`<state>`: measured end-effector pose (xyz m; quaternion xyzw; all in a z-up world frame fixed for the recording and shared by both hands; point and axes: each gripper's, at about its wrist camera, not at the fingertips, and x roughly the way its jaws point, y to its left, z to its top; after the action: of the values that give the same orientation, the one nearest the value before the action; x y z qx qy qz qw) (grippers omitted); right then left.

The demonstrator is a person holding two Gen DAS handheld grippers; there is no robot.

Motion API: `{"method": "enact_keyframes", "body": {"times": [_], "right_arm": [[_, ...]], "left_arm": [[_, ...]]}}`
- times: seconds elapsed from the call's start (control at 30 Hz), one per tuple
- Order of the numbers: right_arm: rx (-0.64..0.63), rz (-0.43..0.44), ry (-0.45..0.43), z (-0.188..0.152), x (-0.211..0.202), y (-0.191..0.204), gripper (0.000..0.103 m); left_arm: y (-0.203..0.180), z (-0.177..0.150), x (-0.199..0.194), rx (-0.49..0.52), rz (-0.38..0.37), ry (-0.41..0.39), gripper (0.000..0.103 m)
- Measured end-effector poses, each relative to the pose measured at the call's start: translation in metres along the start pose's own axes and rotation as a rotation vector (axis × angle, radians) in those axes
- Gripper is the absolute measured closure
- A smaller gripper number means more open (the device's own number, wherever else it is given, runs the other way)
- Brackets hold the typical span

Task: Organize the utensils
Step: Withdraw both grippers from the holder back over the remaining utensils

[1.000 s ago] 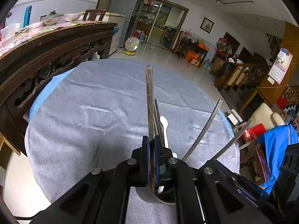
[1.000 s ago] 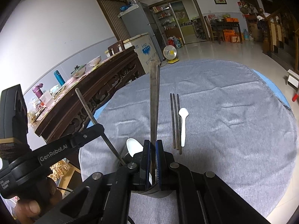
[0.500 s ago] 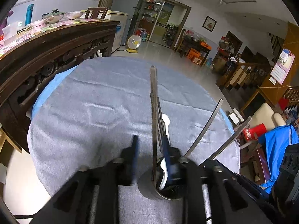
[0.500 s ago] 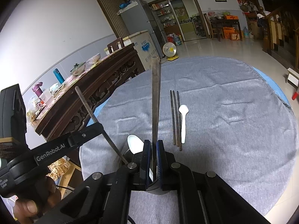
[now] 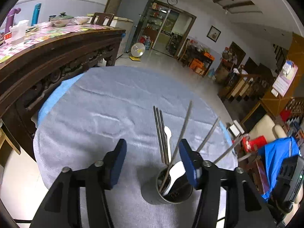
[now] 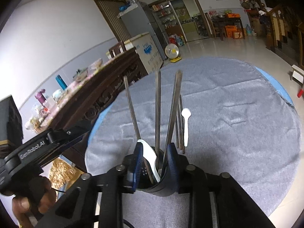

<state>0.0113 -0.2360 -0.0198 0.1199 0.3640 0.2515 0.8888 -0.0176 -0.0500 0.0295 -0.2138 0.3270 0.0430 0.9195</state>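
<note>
Utensil sorting into a cup, seen from both wrist views. The left tool (image 5: 151, 156) is spread wide and holds nothing; the cup (image 5: 167, 190) stands just inside its right finger, near the front edge of the cloth-covered desk (image 5: 85, 114). The right tool (image 6: 154, 160) is parted to a moderate gap with the cup (image 6: 161, 186) between its fingers; whether the pads touch the cup wall cannot be told, and no utensil is gripped. In the cup stand several long chopsticks (image 6: 157, 110), leaning apart, and one white spoon (image 6: 150, 155) with its bowl up. Flat on the desk just beyond the cup lie three more chopsticks (image 5: 160, 131), side by side, with a second white spoon (image 5: 168, 138) touching or just beside them on their right. The step in hand is judged to be the release of utensils into the cup, with the task roughly half done. The next move is judged to call for one tool to be brought forward over the lying bundle, lowered until its fingers straddle a chopstick or the spoon, and closed; because the pieces lie close together, a single one may be hard to separate, and the thin sticks may slip on the cloth.
</note>
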Motion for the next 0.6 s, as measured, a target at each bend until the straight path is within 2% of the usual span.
{"method": "enact_keyframes", "body": {"times": [0.07,0.1,0.13,0.2,0.27,0.33,0.43,0.6], "right_arm": [[0.008,0.011,-0.028,0.005,-0.012,-0.003,0.059],[0.015,0.014,-0.052,0.008,-0.021,-0.007,0.043],[0.022,0.013,-0.078,0.010,-0.031,-0.011,0.035],[0.033,0.004,-0.124,0.016,-0.046,-0.022,0.035],[0.063,-0.005,-0.129,0.023,-0.053,-0.037,0.033],[0.111,-0.007,-0.098,0.029,-0.051,-0.059,0.033],[0.194,-0.013,0.015,0.035,-0.026,-0.099,0.033],[0.297,0.026,0.269,0.039,0.045,-0.153,0.037]], "left_arm": [[0.011,0.011,-0.006,-0.028,0.009,-0.026,0.034],[0.018,0.016,-0.008,-0.044,0.021,-0.038,0.034],[0.023,0.020,-0.008,-0.055,0.030,-0.043,0.033],[0.040,0.030,-0.003,-0.096,0.068,-0.038,0.033],[0.054,0.036,0.006,-0.127,0.102,-0.014,0.033],[0.068,0.038,0.018,-0.155,0.130,0.026,0.033],[0.085,0.034,0.045,-0.173,0.168,0.110,0.033],[0.095,0.022,0.085,-0.149,0.194,0.249,0.033]]}}
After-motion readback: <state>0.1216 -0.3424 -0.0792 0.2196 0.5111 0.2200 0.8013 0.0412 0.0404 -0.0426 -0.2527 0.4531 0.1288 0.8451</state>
